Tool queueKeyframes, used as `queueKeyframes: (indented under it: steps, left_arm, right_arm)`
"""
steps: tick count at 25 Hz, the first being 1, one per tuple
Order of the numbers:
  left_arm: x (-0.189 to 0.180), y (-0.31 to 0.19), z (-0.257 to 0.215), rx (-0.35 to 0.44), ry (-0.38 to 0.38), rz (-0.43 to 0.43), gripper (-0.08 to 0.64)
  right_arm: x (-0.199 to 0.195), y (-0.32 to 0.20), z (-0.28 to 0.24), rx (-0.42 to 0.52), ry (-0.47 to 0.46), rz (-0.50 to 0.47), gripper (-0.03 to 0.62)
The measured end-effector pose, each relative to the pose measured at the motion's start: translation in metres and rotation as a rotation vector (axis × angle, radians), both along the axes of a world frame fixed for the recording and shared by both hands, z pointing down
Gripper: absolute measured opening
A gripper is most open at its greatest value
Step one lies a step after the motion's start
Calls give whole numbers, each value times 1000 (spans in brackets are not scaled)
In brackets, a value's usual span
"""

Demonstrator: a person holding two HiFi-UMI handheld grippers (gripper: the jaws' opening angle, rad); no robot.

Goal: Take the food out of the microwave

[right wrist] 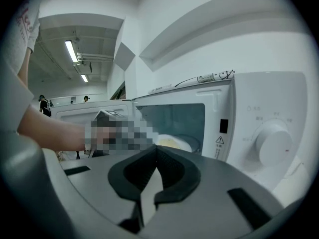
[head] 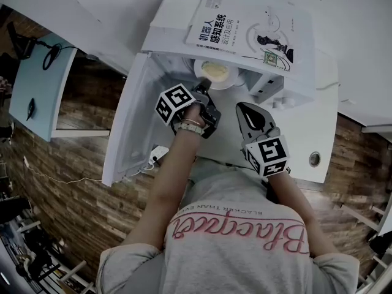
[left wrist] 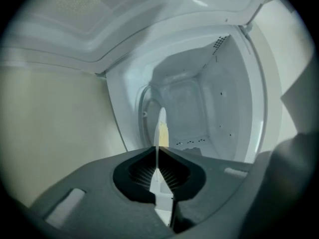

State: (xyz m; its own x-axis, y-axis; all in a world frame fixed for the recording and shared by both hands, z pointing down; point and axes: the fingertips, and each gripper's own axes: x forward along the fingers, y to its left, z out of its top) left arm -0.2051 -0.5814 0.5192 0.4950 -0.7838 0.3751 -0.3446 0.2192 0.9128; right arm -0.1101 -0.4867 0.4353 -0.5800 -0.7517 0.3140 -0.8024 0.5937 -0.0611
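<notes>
On a white table [head: 306, 121], the open microwave [head: 171, 17] holds the plate of food [head: 215, 73] near its front edge. The left gripper [head: 204, 86], the nearer one, pinches what looks like the plate's near rim, edge-on. The right gripper [head: 245, 110] waits outside, jaws together and empty

Your microwave [head: 168, 23] is white. Inside it: white plate [head: 236, 82], yellow food [head: 217, 71]. On top of it: white book [head: 245, 26], black print. Before it, your left gripper [head: 205, 86] and right gripper [head: 243, 107] are dark grey, with black-and-white marker cubes [head: 174, 103].
</notes>
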Motion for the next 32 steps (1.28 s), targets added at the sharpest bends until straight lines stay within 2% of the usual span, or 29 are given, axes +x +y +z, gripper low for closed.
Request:
queueKeyframes:
  steps: [6,18,32]
  left_arm:
    - [4,22,1,38,81,-57,17]
    - [15,80,-14,93,105,-123,17]
    - [33,147,-39,147,156,-192,17]
  right_arm:
    - [9,15,-7,17,-3,-5,9]
    - [22,60,-28,48,-81,-49,9]
    - [38,114,-46,107,-83,-66,9]
